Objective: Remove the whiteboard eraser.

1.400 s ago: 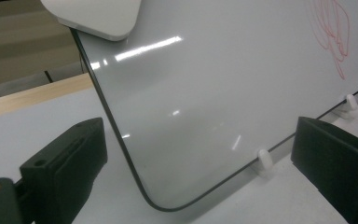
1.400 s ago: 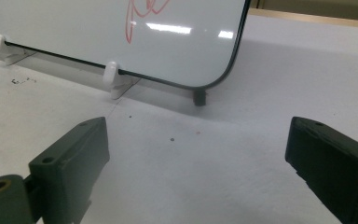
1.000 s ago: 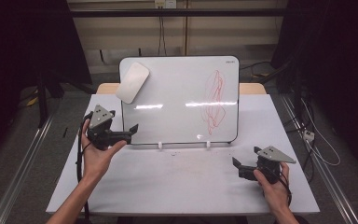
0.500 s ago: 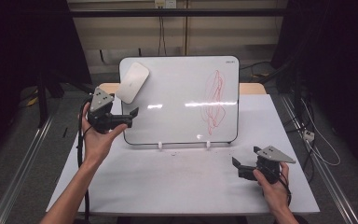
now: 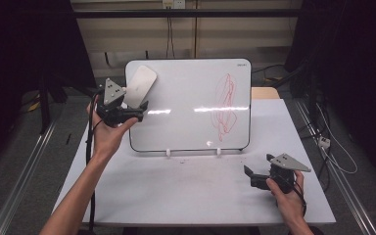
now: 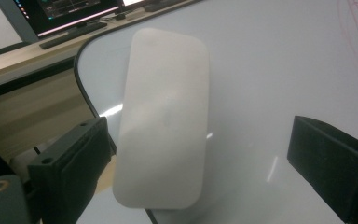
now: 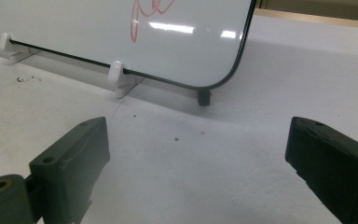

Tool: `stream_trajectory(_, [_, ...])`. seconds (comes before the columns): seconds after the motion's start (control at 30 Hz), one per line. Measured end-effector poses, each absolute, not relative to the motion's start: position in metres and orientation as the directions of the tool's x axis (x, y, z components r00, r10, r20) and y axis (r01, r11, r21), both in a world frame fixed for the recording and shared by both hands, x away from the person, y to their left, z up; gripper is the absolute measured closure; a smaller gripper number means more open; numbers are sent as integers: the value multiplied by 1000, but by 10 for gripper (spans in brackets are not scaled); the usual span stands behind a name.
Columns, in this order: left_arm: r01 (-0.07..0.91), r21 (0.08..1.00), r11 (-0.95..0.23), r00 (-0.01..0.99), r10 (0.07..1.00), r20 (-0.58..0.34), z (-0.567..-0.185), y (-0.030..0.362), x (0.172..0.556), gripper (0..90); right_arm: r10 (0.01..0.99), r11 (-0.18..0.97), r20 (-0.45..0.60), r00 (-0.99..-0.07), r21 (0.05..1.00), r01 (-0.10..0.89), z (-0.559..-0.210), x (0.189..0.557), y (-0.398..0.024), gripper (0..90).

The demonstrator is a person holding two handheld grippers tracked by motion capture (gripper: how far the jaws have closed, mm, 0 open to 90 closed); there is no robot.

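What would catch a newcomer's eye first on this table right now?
The red scribble on the right half of the propped-up whiteboard stands out most. Next is the pale eraser at the board's upper left corner, with the left gripper raised just below it, jaws open to either side of it in the left gripper view. The right gripper sits low near the table's right front, jaws open.

Dim, dark surroundings; overhead light streaks glare across the whiteboard [image 5: 191, 105]; near gripper views look soft.
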State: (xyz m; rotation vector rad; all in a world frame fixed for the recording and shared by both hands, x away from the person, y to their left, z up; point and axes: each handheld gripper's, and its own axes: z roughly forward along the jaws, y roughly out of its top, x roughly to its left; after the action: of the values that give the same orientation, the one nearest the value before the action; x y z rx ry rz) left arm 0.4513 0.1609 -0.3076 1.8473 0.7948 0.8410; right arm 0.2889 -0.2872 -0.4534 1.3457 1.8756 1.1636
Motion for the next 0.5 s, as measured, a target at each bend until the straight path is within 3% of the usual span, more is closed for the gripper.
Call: stream_trajectory(0.5, [173, 881, -440, 503, 809, 306, -307, 142, 482, 85, 934, 135, 43, -355, 878, 460, -454, 291, -286, 62])
